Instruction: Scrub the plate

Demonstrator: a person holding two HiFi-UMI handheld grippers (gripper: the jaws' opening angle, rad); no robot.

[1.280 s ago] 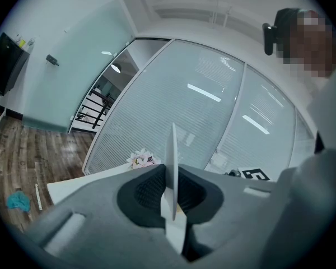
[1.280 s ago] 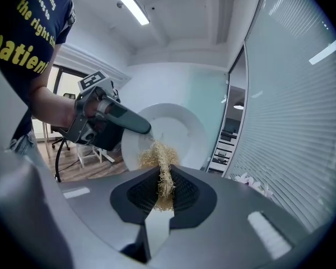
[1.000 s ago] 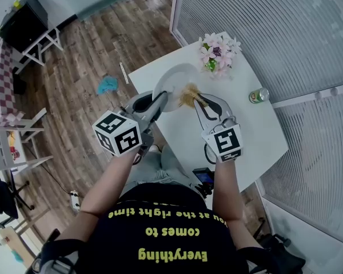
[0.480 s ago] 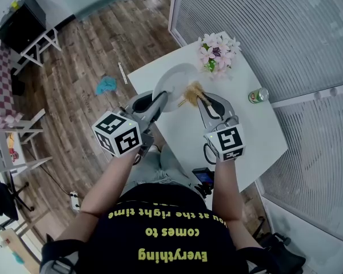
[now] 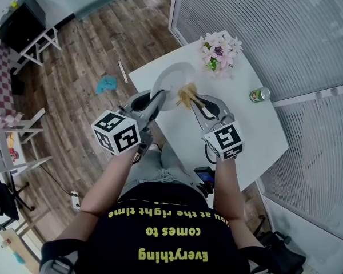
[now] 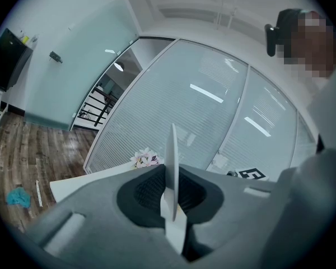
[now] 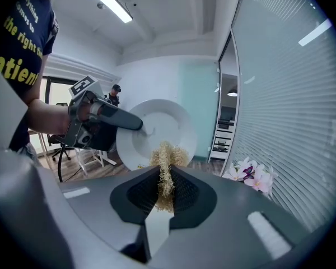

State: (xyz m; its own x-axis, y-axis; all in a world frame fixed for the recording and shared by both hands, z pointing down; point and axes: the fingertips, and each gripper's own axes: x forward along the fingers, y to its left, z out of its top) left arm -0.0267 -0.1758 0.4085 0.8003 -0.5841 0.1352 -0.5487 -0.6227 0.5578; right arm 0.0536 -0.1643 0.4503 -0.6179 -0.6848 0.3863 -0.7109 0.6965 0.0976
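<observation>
Over the left corner of the tabletop, the plate is held on edge, its rim clamped between the jaws of the left gripper. A straw-coloured scrubber is pinched in the closed jaws of the right gripper and is set against the lower part of the plate's hollow face. Pink flowers are placed at the far corner, and a can is seen near the right edge, well apart from the plate.
</observation>
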